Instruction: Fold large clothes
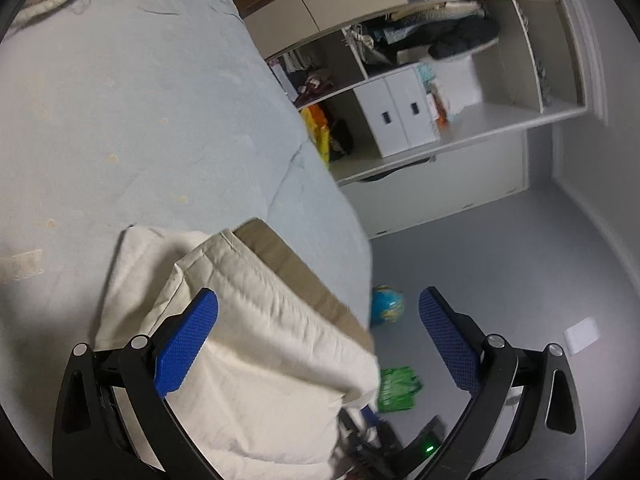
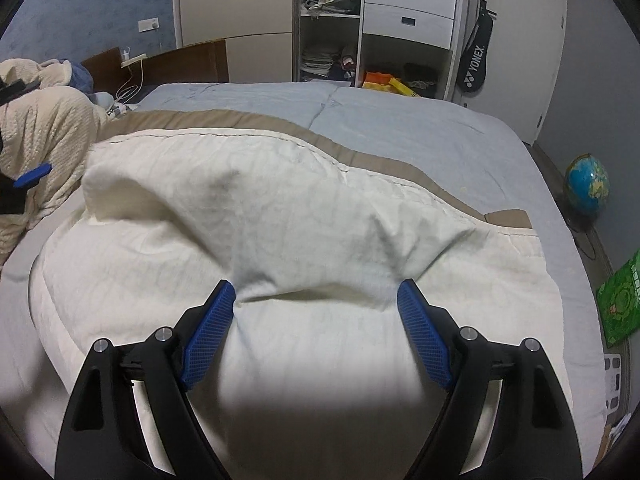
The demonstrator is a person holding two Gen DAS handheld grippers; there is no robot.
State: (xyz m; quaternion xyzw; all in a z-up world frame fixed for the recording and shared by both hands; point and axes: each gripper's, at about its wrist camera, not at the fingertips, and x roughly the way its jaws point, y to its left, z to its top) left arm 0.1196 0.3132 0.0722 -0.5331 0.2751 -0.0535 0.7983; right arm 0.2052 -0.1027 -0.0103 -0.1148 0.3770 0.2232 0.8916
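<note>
A large cream cloth [image 2: 280, 208] with a tan border lies spread on the bed, with one layer folded over and humped up. My right gripper [image 2: 318, 292] has a thick bunch of that raised fold squeezed between its widely spaced blue fingers [image 2: 212, 320]. In the left wrist view, a corner of the cream cloth [image 1: 256, 320] lies at the bed's edge, under and between the jaws. My left gripper [image 1: 318, 308] is open wide, with one finger over the cloth and the other finger [image 1: 444, 332] over the floor. Its blue fingertip [image 2: 34, 174] also shows at the far left of the right wrist view.
The bed [image 2: 400, 120] has a light blue cover. A person's cream fleecy sleeve [image 2: 44, 136] is at its left. On the grey floor sit a globe [image 2: 586, 184] and a green bag [image 2: 620, 296]. An open wardrobe [image 2: 376, 20] with drawers stands behind the bed.
</note>
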